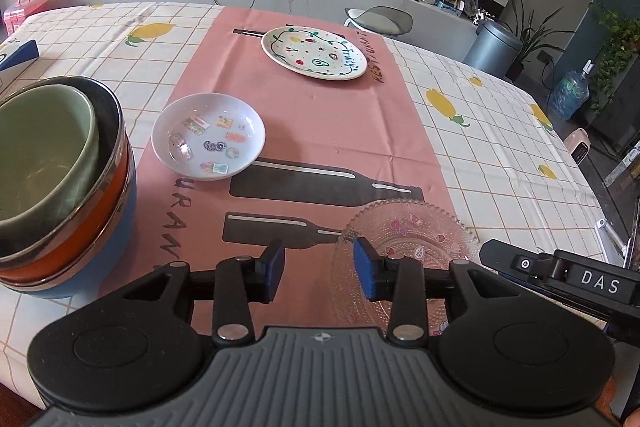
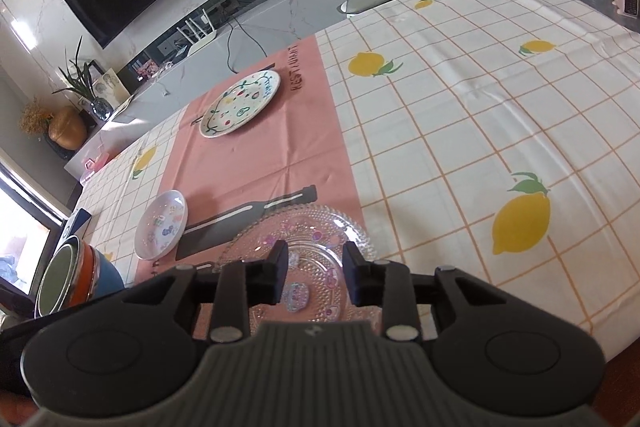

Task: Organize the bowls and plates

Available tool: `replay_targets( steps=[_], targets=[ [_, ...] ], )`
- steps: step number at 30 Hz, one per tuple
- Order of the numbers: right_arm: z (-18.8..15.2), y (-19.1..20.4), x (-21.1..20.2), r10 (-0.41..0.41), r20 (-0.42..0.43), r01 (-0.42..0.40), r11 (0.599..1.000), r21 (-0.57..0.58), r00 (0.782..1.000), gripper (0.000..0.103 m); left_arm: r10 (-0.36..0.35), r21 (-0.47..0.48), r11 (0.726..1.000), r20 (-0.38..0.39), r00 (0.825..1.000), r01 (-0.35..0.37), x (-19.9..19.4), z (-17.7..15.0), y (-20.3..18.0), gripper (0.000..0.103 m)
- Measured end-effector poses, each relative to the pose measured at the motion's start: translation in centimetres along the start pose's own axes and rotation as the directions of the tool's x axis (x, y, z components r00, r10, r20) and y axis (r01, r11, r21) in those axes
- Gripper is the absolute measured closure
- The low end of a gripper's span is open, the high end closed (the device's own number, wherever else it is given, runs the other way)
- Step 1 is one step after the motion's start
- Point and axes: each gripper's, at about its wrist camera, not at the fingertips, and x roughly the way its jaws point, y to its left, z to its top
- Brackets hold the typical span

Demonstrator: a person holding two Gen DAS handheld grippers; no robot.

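Observation:
A stack of bowls (image 1: 60, 187), green inside orange inside blue, stands at the near left; it also shows in the right wrist view (image 2: 76, 279). A small white sticker dish (image 1: 208, 137) (image 2: 161, 225) lies on the pink runner. A white "Fruity" plate (image 1: 314, 51) (image 2: 240, 103) lies farther back. A clear glass plate (image 1: 408, 247) (image 2: 304, 259) lies near the front edge. My left gripper (image 1: 320, 271) is open and empty, just left of the glass plate. My right gripper (image 2: 314, 275) is open and empty, above the glass plate.
The pink runner (image 1: 320, 131) lies over a lemon-print tablecloth (image 2: 480, 107). A blue and white box (image 1: 16, 57) sits at the far left. A grey chair (image 1: 380, 19) stands behind the table. The table's front edge is close below the grippers.

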Motion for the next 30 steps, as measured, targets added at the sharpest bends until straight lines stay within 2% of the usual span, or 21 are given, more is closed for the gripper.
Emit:
replay_targets(
  steps=[10,18,23,27,30],
  targets=[
    [1.1,3.0,2.6,0.024,-0.056,-0.028,0.997,-0.072,0.998,0.070,0.004,-0.059,0.998,0.022,1.000,-0.002,0.8,2.5,1.2,0.059],
    [5.3,4.2,6.2,0.031,-0.059,-0.036,0.995,-0.096,0.998,0.069,-0.037,-0.187,0.981,0.108,0.993,0.057,2.6,7.6,2.1,0.059],
    [8.7,3.5,9.5,0.106,-0.071,-0.107,0.994,-0.006,0.992,0.069,-0.079,-0.346,0.930,0.133,0.988,0.121,5.4,10.8,3.6,0.059],
    [11.6,2.7,12.5,0.151,-0.060,-0.148,0.987,0.057,0.987,0.070,-0.113,-0.473,0.865,0.145,0.983,0.170,8.4,13.1,5.4,0.059],
    [13.8,2.0,14.9,0.200,-0.060,-0.192,0.974,0.119,0.978,0.070,-0.101,-0.543,0.823,0.143,0.985,0.164,10.6,14.4,6.6,0.059]
  ],
)
